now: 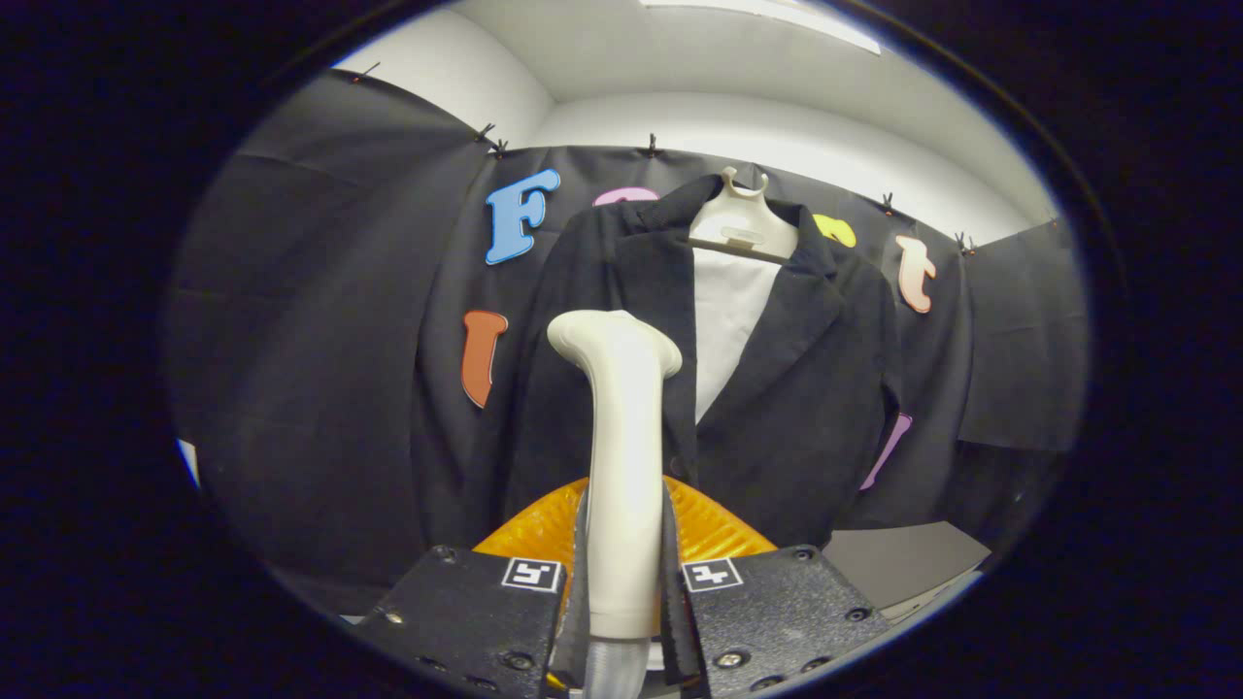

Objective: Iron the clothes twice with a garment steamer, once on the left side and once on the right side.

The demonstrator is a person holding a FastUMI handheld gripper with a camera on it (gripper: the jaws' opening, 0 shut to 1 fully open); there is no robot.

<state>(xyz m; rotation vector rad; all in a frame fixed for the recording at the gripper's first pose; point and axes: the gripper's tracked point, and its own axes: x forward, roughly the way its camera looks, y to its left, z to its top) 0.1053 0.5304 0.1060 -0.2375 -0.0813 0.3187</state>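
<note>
Nearest to me, my claw (621, 582) is pinching the steamer (621, 456): both black fingers (486, 607) press on the sides of its cream handle, low down, with a square marker on top of each finger. A pale ribbed hose (614, 668) leaves the bottom of the steamer, between the fingers. The steamer stands upright from the claw, and its rounded head bends over toward the jacket.

Just behind the steamer's handle, an orange ribbed mat (714, 524) spreads out to both sides. Beside the mat, a grey surface (903, 558) shows on the side of the right-hand finger.

Beyond the steamer hangs the jacket (787, 388), dark, open at the front over a white shirt (728, 311). From where I look, the steamer's head sits in front of the jacket's front panel, beside the shirt opening; I cannot tell whether it touches the cloth. Above the steamer's head, a cream hanger (743, 223) carries the jacket's collar.
</note>
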